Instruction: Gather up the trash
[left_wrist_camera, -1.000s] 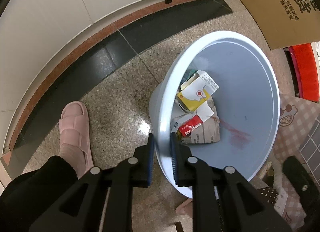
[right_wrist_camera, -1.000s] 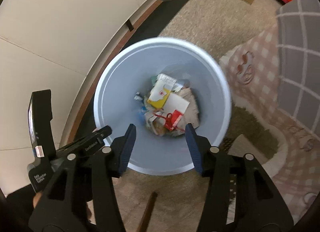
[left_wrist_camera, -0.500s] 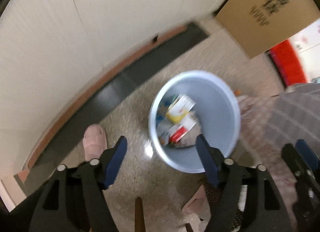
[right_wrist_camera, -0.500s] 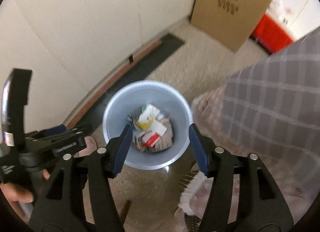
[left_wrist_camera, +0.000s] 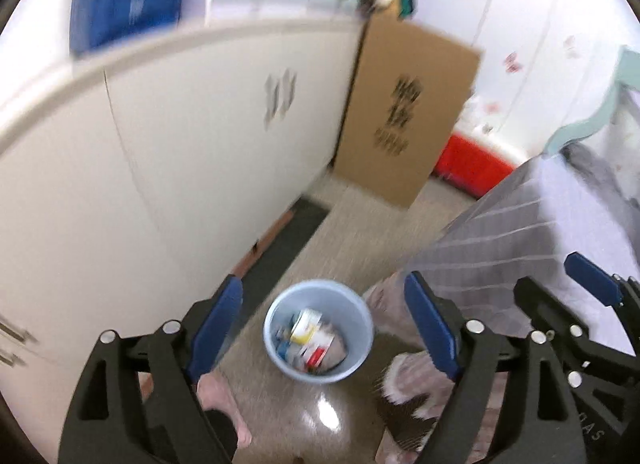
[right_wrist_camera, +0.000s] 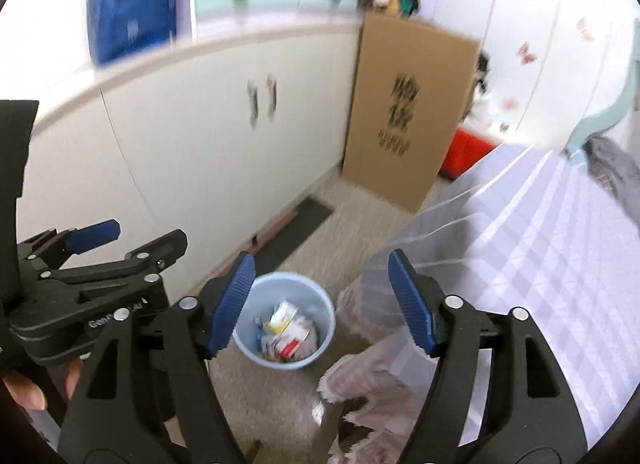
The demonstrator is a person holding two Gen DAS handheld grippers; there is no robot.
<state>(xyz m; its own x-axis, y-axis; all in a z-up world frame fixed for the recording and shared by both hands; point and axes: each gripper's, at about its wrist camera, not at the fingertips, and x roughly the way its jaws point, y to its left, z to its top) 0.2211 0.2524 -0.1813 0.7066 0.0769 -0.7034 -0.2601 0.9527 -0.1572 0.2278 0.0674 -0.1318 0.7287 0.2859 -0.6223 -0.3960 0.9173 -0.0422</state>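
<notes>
Left wrist view shows the left gripper point(left_wrist_camera: 324, 328) and right gripper point(right_wrist_camera: 322, 300) both spread wide and empty, held high over the floor-standing bin point(left_wrist_camera: 319, 331), likely because its trash point(left_wrist_camera: 310, 340) is already inside.

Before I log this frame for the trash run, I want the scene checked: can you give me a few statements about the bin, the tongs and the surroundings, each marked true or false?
1. The blue bin holds trash. True.
2. The left tongs are shut on the bin rim. False: they are open and grip nothing.
3. The right tongs are open and empty. True.
4. The cardboard box lies flat on the floor. False: it stands upright next to the white cabinet.
5. The bin is tipped over on its side. False: it stands upright on the floor.
</notes>
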